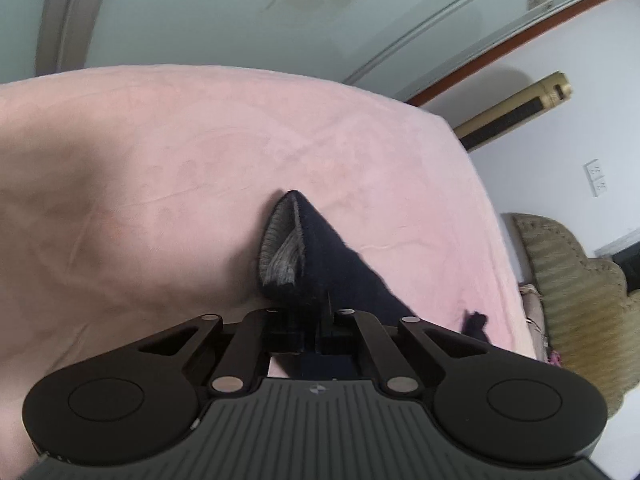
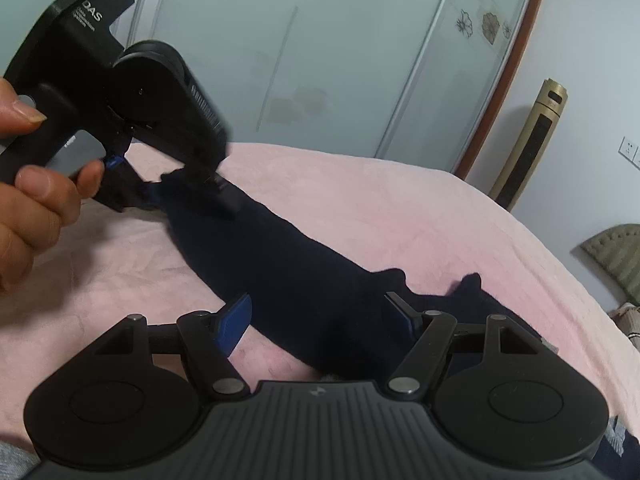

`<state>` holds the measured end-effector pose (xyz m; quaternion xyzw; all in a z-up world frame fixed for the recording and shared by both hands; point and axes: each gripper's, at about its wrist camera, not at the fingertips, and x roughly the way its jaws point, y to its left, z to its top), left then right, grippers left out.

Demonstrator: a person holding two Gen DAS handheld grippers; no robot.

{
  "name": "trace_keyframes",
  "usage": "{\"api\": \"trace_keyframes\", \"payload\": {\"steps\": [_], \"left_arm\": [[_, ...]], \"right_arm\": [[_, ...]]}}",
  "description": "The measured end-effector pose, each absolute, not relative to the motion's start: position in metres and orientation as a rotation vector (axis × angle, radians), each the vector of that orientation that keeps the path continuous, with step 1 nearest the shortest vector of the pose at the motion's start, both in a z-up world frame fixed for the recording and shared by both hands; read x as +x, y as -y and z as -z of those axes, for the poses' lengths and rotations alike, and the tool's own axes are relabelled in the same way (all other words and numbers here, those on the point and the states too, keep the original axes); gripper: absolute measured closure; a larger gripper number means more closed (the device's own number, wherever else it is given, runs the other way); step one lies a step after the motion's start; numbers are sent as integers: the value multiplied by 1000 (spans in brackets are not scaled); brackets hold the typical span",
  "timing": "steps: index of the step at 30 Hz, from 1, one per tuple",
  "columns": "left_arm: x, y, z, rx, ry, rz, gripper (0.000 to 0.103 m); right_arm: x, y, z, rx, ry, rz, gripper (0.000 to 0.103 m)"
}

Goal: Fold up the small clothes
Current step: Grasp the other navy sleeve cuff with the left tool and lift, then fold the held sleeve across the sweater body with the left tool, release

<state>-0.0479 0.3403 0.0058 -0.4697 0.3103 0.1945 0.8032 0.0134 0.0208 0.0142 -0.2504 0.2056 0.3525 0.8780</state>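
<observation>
A dark navy sock [image 2: 288, 276] lies stretched across the pink blanket [image 2: 380, 208]. My left gripper [image 1: 316, 320] is shut on one end of the sock [image 1: 320, 256] and lifts it, so its grey inside shows. In the right wrist view the left gripper [image 2: 224, 196] is at the sock's far end, held by a hand [image 2: 32, 200]. My right gripper [image 2: 320, 320] is open, its blue fingertips [image 2: 234, 324] on either side of the sock's near end, low over the blanket.
The pink blanket covers a bed whose edge [image 1: 492, 216] drops off on the right. A gold standing unit [image 2: 532, 140] and a tufted olive headboard [image 1: 572, 292] stand beyond that edge. Glass wardrobe doors [image 2: 320, 60] are behind the bed.
</observation>
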Motion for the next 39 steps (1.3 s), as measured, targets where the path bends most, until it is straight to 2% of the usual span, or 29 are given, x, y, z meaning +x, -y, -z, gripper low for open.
{"api": "trace_keyframes", "payload": {"steps": [5,13,23,29,39], "left_arm": [[-41,-336,-27,-871,-649,-464,100],[-16,-329,-92,-552,-564,-599,100],[27,-318,-165,-361,-426,-755,100],[71,-243,-180,-235,-460,-560,100],[116,-82,-161,-77,-555,-174,100]], "right_arm": [[17,-12,-14,-531,-430,-711,31],[40,25,-15,-433,-510,-612,31],[56,94,-9,-351,-575,-457,31],[70,137,-7,-302,-613,-340,31],[81,216,-17,-150,-636,-174,31]]}}
